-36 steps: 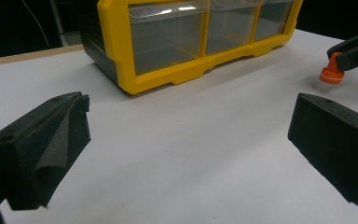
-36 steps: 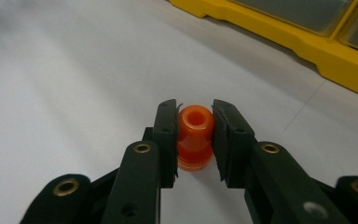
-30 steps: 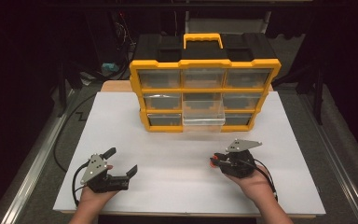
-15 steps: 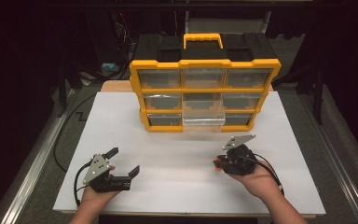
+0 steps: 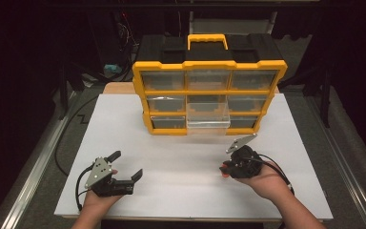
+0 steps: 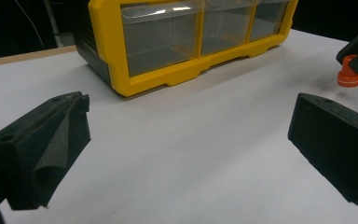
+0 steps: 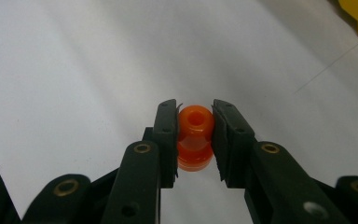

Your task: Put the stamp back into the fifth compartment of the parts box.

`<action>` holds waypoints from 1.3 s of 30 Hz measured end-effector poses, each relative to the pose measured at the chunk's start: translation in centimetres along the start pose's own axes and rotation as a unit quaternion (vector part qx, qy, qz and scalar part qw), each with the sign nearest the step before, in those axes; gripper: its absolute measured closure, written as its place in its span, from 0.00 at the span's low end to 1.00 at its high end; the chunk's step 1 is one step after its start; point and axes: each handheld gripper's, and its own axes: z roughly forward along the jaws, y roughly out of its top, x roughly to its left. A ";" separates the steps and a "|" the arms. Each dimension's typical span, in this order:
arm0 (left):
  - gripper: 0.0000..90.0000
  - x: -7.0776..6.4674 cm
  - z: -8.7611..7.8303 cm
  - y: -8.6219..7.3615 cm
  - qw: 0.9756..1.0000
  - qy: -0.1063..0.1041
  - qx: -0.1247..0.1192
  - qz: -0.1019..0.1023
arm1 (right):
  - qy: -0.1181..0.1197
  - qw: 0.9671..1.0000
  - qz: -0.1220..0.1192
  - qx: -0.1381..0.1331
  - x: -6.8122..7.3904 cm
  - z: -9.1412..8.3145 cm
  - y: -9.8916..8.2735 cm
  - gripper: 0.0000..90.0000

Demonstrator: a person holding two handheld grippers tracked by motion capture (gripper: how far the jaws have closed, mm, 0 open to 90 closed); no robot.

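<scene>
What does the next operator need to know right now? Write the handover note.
Right gripper: shut on the orange spool, held just above the white board.
Left gripper: open, holding nothing, resting at the board's near left.
Yellow organizer: upright at the board's far side; its bottom middle clear drawer is pulled out.
Done: spool picked up, drawer open.
Left, probably: put the spool into the open drawer and push it shut.

Orange spool (image 7: 195,136); yellow-black organizer (image 5: 208,95); white table (image 5: 181,162).
</scene>
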 end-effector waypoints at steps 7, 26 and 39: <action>0.00 0.0 0.0 0.0 1.000 -0.004 -0.001 -0.001 | 0.008 0.999 -0.010 0.038 -0.2 -0.1 0.3 0.82; 0.00 0.0 0.0 -0.1 1.000 -0.010 -0.002 0.004 | 0.035 0.996 -0.031 0.077 -0.5 -1.8 1.5 0.82; 0.00 0.0 0.0 -0.1 1.000 -0.012 -0.002 0.006 | 0.043 0.995 -0.035 0.084 -1.0 -4.3 3.4 0.82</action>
